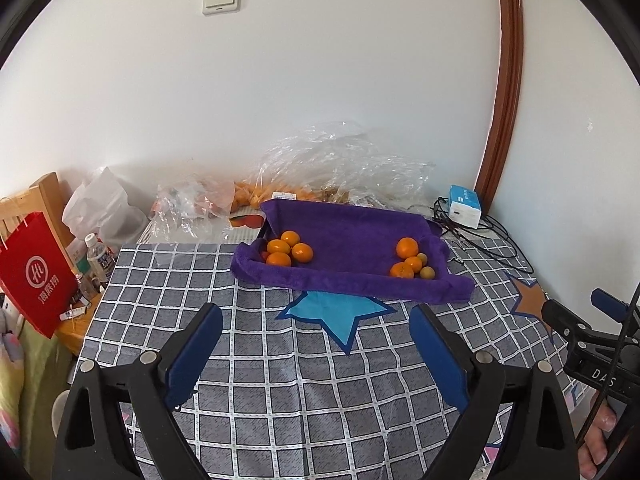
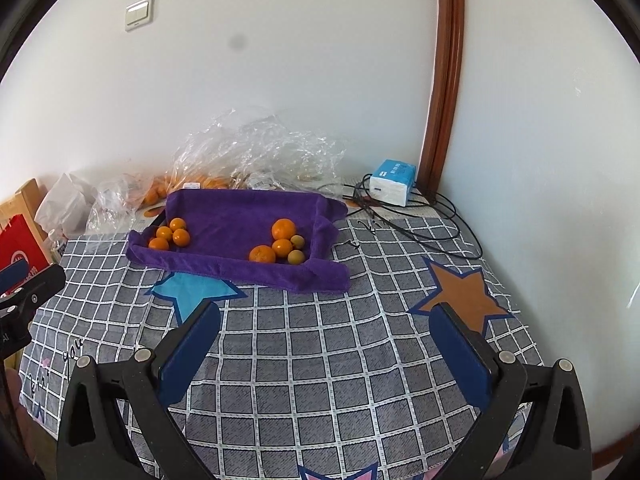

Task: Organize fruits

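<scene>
A tray lined with a purple towel [image 1: 352,232] [image 2: 240,216] sits on the checked tablecloth. Several oranges [image 1: 289,249] [image 2: 172,234] lie in its left end. In its right end lie three oranges [image 1: 406,258] [image 2: 276,246] and two small greenish-brown fruits [image 1: 425,267] [image 2: 297,250]. My left gripper [image 1: 316,314] is open and empty above the cloth, in front of the tray. My right gripper [image 2: 326,312] is open and empty, also short of the tray. The right gripper shows at the left wrist view's right edge [image 1: 580,320].
Crumpled clear plastic bags [image 1: 340,164] [image 2: 260,148] with more oranges lie behind the tray at the wall. A blue-white tissue pack [image 1: 464,205] [image 2: 392,182] and black cables [image 2: 420,220] lie at the back right. A red paper bag [image 1: 34,272] and a water bottle [image 1: 98,256] stand at the left.
</scene>
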`<state>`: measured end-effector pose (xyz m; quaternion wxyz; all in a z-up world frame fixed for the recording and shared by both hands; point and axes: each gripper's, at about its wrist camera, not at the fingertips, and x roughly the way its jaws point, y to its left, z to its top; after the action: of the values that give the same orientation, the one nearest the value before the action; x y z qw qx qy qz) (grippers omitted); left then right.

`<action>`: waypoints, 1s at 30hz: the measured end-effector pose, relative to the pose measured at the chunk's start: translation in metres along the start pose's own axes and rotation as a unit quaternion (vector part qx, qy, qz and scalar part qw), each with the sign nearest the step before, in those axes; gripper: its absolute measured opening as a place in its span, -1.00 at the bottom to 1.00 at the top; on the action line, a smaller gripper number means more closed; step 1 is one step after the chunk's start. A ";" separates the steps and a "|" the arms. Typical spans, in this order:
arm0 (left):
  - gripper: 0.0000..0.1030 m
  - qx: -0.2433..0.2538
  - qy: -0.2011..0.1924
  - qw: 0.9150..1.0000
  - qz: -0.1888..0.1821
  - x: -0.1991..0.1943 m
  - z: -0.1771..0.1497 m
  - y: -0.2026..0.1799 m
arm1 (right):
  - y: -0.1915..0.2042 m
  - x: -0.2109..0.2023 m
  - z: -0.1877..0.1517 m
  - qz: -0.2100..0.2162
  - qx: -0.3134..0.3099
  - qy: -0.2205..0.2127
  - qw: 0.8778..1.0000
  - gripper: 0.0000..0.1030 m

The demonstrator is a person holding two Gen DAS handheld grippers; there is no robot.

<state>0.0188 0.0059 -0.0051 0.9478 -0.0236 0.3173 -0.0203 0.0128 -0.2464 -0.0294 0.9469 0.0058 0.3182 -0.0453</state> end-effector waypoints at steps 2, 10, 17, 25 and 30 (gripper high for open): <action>0.84 0.000 0.000 1.000 0.001 0.000 0.000 0.000 | 0.000 0.000 -0.001 0.000 0.001 0.000 1.000 0.99; 0.85 0.000 0.002 1.000 0.002 0.002 -0.001 0.001 | 0.000 0.001 -0.003 0.001 0.005 -0.001 1.000 0.99; 0.86 0.002 0.003 1.000 0.008 0.004 -0.002 0.002 | 0.001 0.004 -0.004 -0.001 0.004 0.001 1.000 0.99; 0.86 0.004 0.002 1.000 0.004 0.005 -0.001 0.001 | -0.001 0.004 -0.005 -0.002 0.007 -0.001 1.000 0.99; 0.86 0.005 0.003 1.000 0.002 0.006 -0.002 0.000 | -0.003 0.003 -0.005 -0.005 0.009 -0.001 1.000 0.99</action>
<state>0.0222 0.0058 -0.0102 0.9471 -0.0185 0.3199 -0.0197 0.0120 -0.2490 -0.0355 0.9468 0.0130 0.3173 -0.0528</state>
